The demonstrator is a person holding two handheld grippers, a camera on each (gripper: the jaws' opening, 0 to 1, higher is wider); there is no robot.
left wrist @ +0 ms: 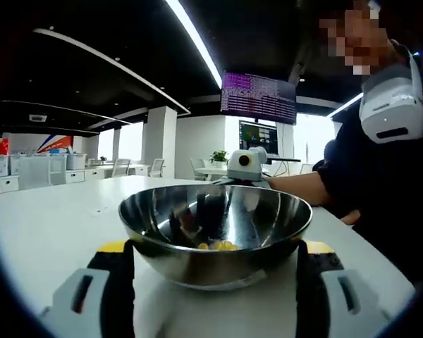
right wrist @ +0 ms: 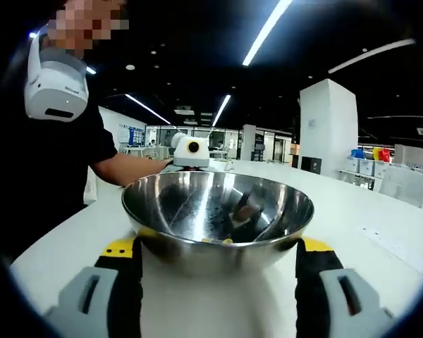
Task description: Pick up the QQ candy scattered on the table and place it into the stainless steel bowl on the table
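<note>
Facing the stainless steel bowl [left wrist: 216,232] from one side, your left tool [left wrist: 216,296] has its two jaws spread wide, one on either side of the bowl's base, and they grip nothing; whether they touch the bowl's wall you cannot tell from here. The bowl stands upright on the white desk [left wrist: 49,225]. Inside it, low in the bottom, lie a few pieces of yellow QQ candy [left wrist: 218,246]. Beyond the far rim, in the left gripper view, your other tool shows past the bowl, with a forearm [left wrist: 296,187] in a black sleeve leading to it. A wall screen [left wrist: 259,96] hangs further back.

From the opposite side, your right tool [right wrist: 218,296] likewise stands wide open and empty, its jaws flanking the same bowl [right wrist: 218,218]. A trace of the yellow candy [right wrist: 218,241] shows just over the near rim. Behind the bowl in the right gripper view sits the left tool, and a white pillar [right wrist: 328,127] rises off to the right.
</note>
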